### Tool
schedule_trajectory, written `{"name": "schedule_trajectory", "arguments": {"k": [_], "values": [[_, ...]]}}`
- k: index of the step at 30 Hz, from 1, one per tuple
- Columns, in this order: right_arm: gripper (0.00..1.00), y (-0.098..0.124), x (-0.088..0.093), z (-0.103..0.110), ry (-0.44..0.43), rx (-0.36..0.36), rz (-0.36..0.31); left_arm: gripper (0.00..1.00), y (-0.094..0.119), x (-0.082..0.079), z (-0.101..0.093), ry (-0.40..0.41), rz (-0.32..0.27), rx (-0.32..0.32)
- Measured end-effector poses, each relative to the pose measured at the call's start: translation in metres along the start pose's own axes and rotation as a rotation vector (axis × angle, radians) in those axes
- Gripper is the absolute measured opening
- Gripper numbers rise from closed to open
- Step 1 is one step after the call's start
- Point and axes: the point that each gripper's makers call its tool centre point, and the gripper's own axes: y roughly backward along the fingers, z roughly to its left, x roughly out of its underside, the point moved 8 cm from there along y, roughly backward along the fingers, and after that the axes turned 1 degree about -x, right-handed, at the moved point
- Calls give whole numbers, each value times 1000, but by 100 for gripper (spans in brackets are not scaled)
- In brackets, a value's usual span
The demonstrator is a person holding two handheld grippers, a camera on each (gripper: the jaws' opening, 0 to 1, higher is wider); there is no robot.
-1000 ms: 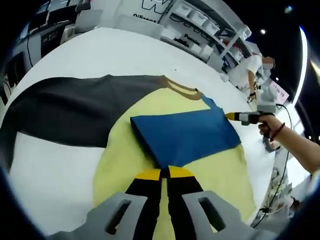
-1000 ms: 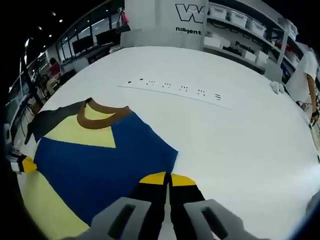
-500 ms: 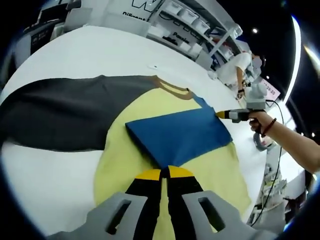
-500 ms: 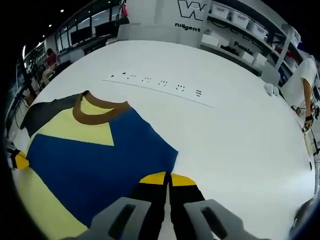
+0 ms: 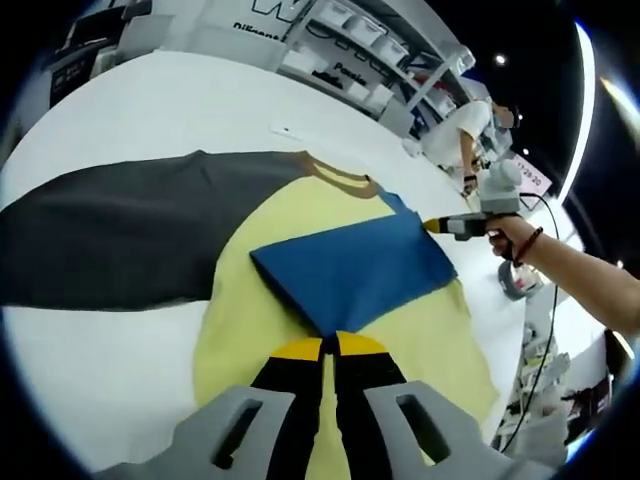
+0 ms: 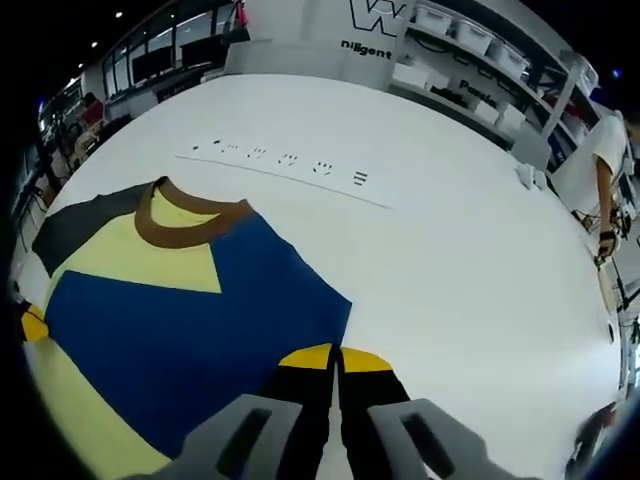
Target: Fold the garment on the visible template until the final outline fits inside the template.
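Observation:
A yellow shirt (image 5: 280,215) with a brown collar (image 5: 335,175) lies flat on the white table (image 6: 450,260). Its dark grey sleeve (image 5: 120,230) is spread out to the left. The blue sleeve (image 5: 350,265) is folded across the yellow body. My left gripper (image 5: 330,345) is shut on the near corner of this blue fold. My right gripper (image 5: 445,226), held by a hand, pinches the far corner. In the right gripper view the right gripper (image 6: 335,355) is shut on the blue sleeve's (image 6: 180,320) edge, and the left gripper's yellow tip (image 6: 32,325) shows at the far left.
A row of small dark marks (image 6: 280,160) crosses the table beyond the collar (image 6: 190,225). Shelves with white bins (image 5: 350,50) stand behind the table. A person in white (image 5: 465,125) stands at its far corner. Cables and clutter lie by the right edge (image 5: 530,360).
Both views have shifted a little with the hands. The blue fold keeps its shape and place on the shirt, and both grippers stay shut at its corners.

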Motion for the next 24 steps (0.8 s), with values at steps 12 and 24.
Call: {"name": "schedule_trajectory", "arguments": {"k": [12, 24], "values": [[0, -2, -1, -9, 17, 24, 4, 1, -10, 0, -4, -14, 5, -8], [19, 17, -6, 0, -294, -75, -223, 18, 11, -20, 1, -114, -111, -72]]}}
